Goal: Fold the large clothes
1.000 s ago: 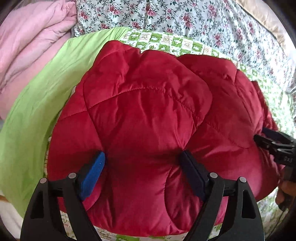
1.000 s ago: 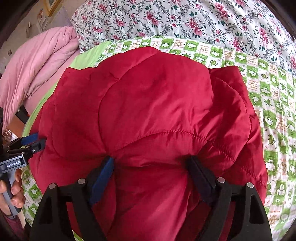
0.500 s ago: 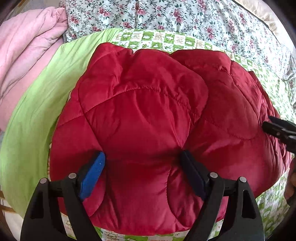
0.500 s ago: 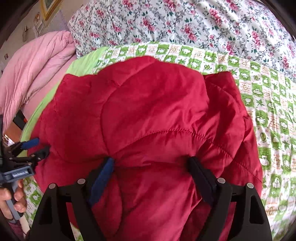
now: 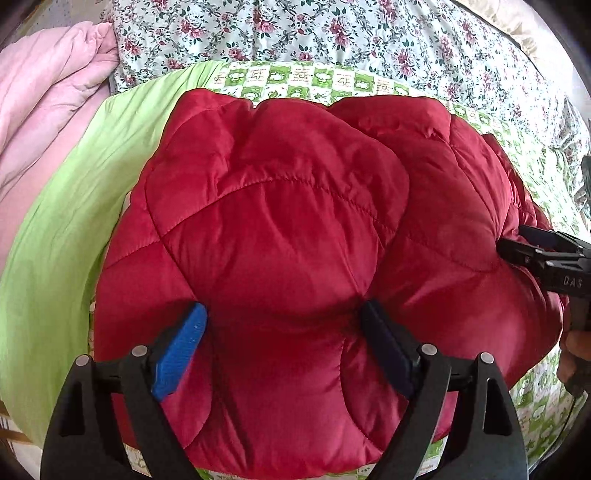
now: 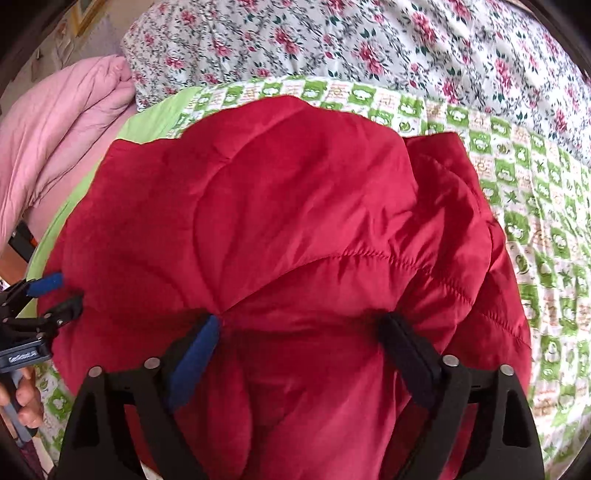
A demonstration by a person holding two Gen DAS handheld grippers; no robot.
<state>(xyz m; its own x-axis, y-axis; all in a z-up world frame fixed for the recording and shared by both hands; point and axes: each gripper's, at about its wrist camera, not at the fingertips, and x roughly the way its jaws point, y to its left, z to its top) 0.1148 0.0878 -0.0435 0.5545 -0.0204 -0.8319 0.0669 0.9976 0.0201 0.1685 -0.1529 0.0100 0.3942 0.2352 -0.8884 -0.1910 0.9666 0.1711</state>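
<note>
Two grippers work one padded, quilted red jacket (image 5: 280,236), which lies bunched on a green-and-white checked bedspread (image 6: 535,206), toward its near edge. Left gripper (image 5: 284,343): fingers set wide, pressed into a thick fold of jacket bulging between them. Right gripper (image 6: 303,350): same posture, wide-spread fingers bracketing a gathered fold at the jacket's right side. Pink bundled quilt (image 5: 48,99) at the left edge; floral-print sheet (image 5: 369,33) along the far edge.
</note>
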